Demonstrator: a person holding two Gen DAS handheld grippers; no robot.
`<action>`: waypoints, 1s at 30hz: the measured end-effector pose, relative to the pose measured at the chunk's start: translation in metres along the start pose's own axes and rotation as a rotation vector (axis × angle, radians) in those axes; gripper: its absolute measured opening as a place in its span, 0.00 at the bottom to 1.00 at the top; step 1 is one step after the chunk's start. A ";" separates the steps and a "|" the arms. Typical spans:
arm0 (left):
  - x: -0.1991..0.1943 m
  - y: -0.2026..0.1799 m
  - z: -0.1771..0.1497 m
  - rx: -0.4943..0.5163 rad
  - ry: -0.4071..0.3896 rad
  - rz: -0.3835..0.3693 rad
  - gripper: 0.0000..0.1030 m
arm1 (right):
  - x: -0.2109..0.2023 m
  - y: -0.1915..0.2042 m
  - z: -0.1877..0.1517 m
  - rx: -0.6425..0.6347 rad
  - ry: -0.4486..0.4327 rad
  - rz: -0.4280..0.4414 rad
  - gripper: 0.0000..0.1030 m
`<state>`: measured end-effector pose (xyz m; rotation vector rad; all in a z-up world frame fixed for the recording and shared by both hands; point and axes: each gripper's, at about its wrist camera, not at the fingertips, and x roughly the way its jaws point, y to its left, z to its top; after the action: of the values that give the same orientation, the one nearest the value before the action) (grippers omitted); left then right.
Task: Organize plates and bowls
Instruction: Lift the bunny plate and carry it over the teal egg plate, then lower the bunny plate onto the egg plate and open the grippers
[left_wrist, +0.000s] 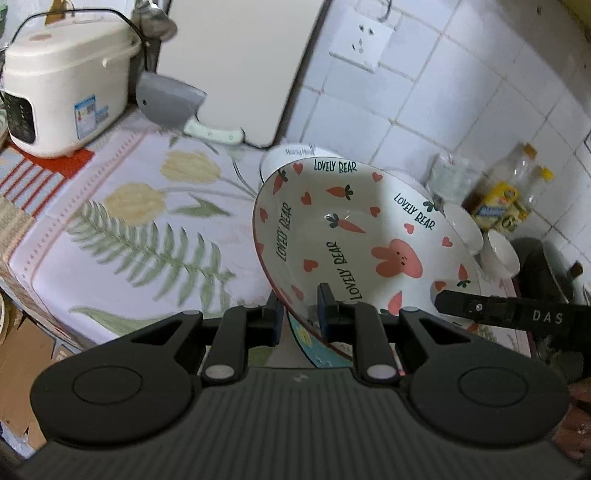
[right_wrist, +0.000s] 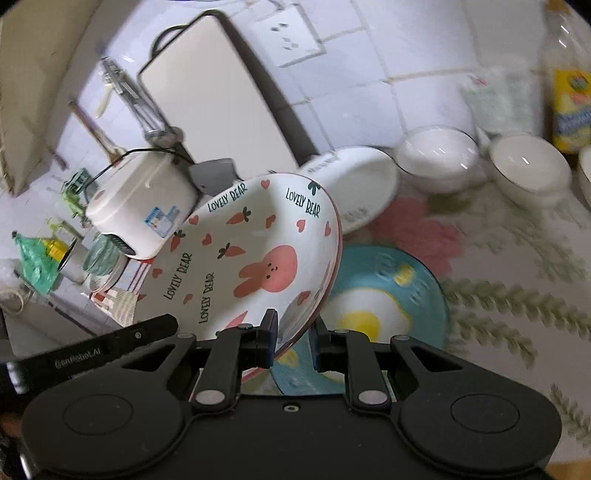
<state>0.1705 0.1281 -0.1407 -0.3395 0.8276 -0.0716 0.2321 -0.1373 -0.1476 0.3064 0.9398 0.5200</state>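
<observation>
Both our jaws clamp the rim of the bunny plate, left gripper and right gripper on opposite edges, holding it tilted above the bench. We judge this mid-carry. At five o'clock below lies the egg plate, glossy ceramic; next comes levelling and lowering, likely there.

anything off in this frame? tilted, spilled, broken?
Bunny plate is steeply tilted in the air, both grippers shut on its rim, above the blue egg plate. White dish behind looks tipped too. No spills or cracks visible.
</observation>
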 end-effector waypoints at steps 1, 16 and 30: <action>0.005 -0.001 -0.003 -0.006 0.010 -0.003 0.16 | 0.001 -0.004 -0.003 0.006 0.008 -0.010 0.21; 0.061 -0.007 -0.035 -0.032 0.131 -0.026 0.16 | 0.020 -0.042 -0.032 0.062 0.106 -0.129 0.23; 0.084 -0.011 -0.041 -0.054 0.191 -0.016 0.17 | 0.031 -0.056 -0.036 0.072 0.151 -0.184 0.23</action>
<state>0.1981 0.0902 -0.2230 -0.3947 1.0169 -0.0976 0.2335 -0.1663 -0.2159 0.2449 1.1234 0.3446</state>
